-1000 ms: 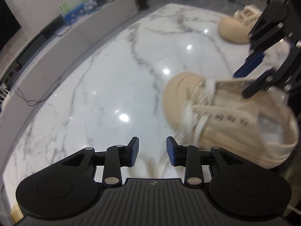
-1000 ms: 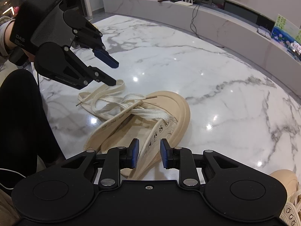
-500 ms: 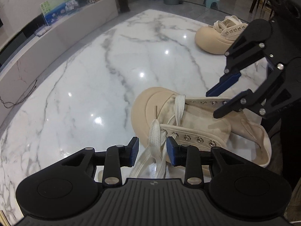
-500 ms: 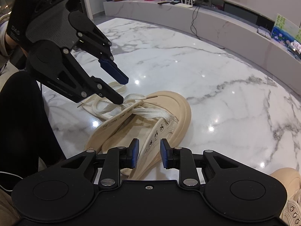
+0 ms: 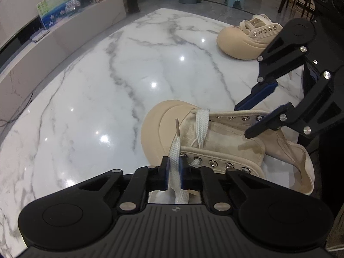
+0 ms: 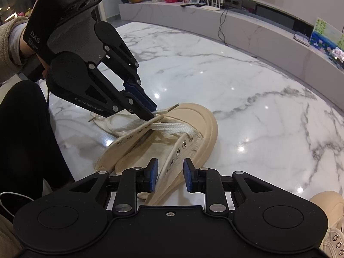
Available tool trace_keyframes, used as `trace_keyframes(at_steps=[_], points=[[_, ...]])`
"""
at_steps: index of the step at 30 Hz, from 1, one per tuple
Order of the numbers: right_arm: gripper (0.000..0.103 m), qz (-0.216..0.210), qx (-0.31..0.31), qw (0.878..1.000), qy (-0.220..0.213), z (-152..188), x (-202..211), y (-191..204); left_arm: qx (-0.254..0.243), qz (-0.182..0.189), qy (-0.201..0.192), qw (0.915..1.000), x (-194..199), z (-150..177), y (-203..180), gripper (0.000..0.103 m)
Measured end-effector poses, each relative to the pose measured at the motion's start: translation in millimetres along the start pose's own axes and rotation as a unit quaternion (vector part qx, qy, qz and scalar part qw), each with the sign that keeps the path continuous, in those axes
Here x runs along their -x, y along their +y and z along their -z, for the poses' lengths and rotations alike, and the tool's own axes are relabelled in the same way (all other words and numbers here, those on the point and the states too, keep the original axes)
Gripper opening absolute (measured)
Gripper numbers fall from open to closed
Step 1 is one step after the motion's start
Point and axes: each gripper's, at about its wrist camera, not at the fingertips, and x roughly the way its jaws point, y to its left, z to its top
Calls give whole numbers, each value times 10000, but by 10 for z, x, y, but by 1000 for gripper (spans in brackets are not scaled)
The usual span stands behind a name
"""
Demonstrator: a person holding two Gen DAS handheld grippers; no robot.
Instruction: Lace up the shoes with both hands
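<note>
Black tongs (image 5: 173, 174), blue pads (image 6: 154, 175), silver screws, "DAS" marking; beige knit sleeve (image 6: 10, 40).

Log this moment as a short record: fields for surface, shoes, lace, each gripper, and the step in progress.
surface: white marble table
near shoe: beige canvas shoe, lying on the table, eyelets mostly unlaced
far shoe: second beige shoe, at the table's far edge
lace: white flat lace, metal tip pointing up past the fingers
left gripper: just closed, pinching the lace near its tip
right gripper: fingers apart around the shoe's eyelet flap, contact unclear
step: lace end grasped, not yet threaded into the next eyelet
</note>
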Motion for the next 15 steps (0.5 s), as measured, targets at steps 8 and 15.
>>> trace_keyframes(at_steps=[8,15], points=[[24,46,-18,9998,-189,-21,72,17,-81,35,-141,9999,235,-70,-124,3],[10,64,16,9998,-194,-50,63,32,-492,57,-207,9986,285,-235,-364,3]])
